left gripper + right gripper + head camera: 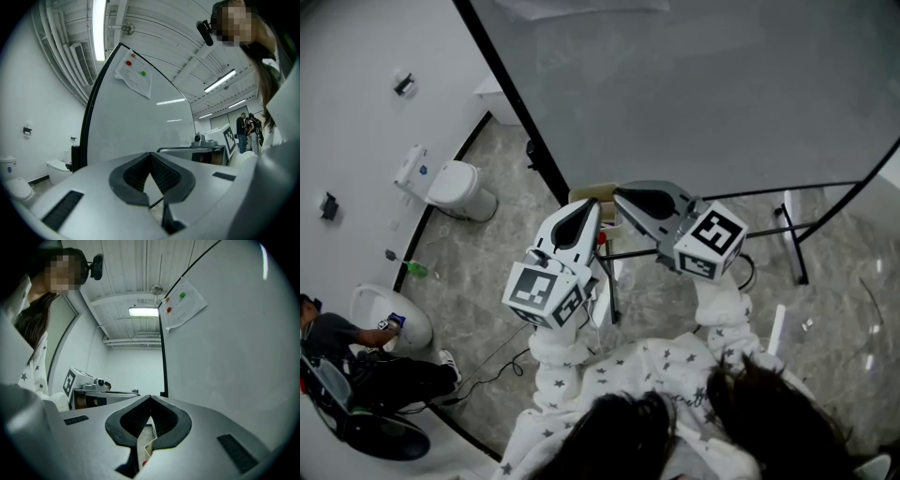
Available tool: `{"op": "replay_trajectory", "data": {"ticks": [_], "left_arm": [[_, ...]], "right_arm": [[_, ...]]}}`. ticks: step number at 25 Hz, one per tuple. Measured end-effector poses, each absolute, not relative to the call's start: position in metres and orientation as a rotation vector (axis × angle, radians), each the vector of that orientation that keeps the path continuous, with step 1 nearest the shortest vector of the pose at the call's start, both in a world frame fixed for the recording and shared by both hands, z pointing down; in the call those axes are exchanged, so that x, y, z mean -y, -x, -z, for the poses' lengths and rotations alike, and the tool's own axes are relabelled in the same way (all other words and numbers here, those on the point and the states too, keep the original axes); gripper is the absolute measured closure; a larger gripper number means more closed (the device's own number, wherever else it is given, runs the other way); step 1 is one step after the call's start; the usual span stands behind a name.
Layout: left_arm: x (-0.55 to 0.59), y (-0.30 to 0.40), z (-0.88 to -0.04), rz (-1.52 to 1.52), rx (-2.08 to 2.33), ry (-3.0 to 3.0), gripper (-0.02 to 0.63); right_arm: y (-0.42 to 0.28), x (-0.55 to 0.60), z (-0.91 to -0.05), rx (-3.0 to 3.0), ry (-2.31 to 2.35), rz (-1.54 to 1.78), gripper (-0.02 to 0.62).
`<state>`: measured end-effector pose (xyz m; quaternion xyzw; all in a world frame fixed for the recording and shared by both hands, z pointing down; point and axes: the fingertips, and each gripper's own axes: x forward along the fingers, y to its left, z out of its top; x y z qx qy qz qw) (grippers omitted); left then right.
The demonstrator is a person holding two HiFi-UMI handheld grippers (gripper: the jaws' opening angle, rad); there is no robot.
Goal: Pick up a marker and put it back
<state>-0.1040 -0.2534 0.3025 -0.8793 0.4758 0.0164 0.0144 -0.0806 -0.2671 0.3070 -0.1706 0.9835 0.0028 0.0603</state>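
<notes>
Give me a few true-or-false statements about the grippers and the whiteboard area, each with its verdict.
1. The right gripper has its jaws together with nothing between them. True.
2. The left gripper has its jaws wide apart. False: they are together.
3. A paper sheet is fixed to the whiteboard. True.
4. In the head view, the toilet stands right of the whiteboard. False: it stands left of it.

The left gripper [592, 208] and right gripper [623, 197] are grey with black bumpy pads [163, 174]. Behind each claw sits a white cube [546, 292] with black squares (like a puzzle). The sleeves [555, 386] are white with stars.
</notes>
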Motion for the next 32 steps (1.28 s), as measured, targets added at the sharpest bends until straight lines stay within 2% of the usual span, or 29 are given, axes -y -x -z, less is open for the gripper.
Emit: {"op": "replay_trajectory", "data": {"ticks": [32], "left_arm": [[0.235,0.090,-0.305,-0.009,-1.482,2.752,0.604]], "right_arm": [[0.077,0.248,-0.315,-3.006,0.452,0.041,0.589]]}}
